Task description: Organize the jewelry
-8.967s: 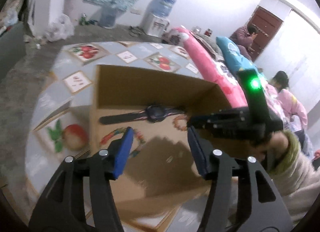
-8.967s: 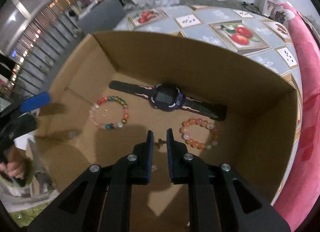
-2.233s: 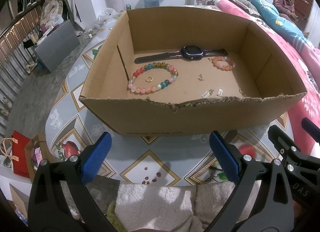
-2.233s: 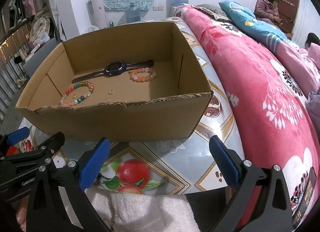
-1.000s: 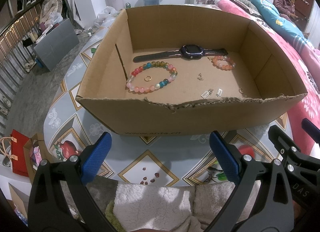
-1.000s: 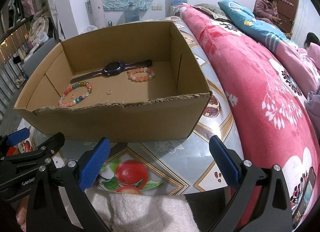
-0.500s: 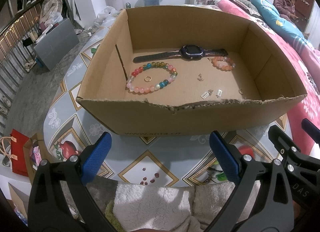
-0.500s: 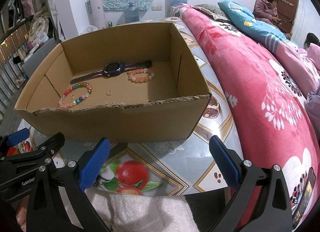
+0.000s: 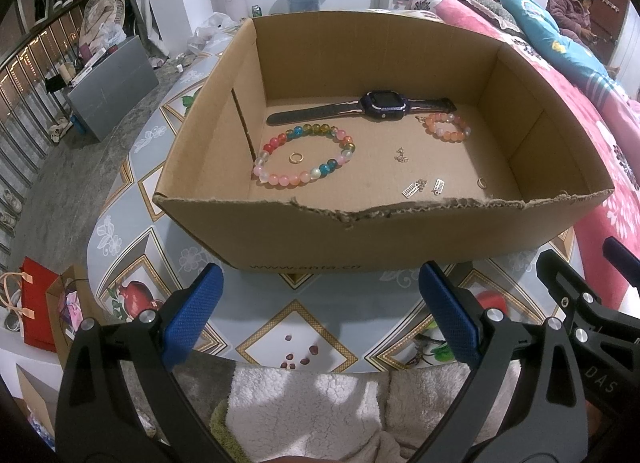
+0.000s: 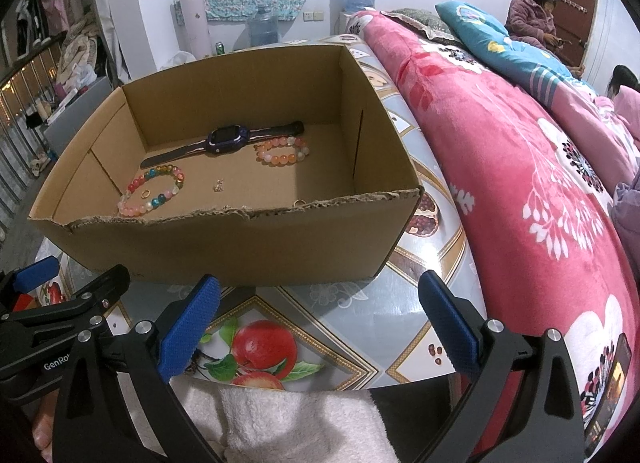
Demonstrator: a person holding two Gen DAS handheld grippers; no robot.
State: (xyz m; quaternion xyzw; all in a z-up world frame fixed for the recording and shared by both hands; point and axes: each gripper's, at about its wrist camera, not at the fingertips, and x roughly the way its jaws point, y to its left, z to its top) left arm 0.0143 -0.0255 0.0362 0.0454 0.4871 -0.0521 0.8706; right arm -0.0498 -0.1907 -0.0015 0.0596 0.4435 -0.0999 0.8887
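Note:
An open cardboard box (image 9: pixel 280 235) (image 10: pixel 240 247) stands on the patterned table. Inside lie a dark watch (image 9: pixel 384 105) (image 10: pixel 226 139), a multicoloured bead bracelet (image 9: pixel 304 179) (image 10: pixel 154 201) ringing a small gold ring (image 9: pixel 296 158), an orange bead bracelet (image 9: pixel 446 131) (image 10: pixel 282 157), a small pendant (image 9: pixel 401 155) and two small silver charms (image 9: pixel 424 186) plus another ring (image 9: pixel 482 182). My left gripper (image 9: pixel 320 319) hangs open in front of the box's near wall, holding nothing. My right gripper (image 10: pixel 318 319) is also open and holds nothing, near the box's front right corner.
The table (image 9: pixel 296 327) has a fruit-patterned cloth. A pink floral blanket (image 10: pixel 520 167) lies along the right. Two people (image 10: pixel 534 13) sit far back right. A red bag (image 9: pixel 38 307) stands on the floor at left. White fleece sleeves (image 9: pixel 312 407) show below the grippers.
Both grippers have pulled back out of the box since nine seconds ago and opened wide. Over the last second nothing has visibly moved.

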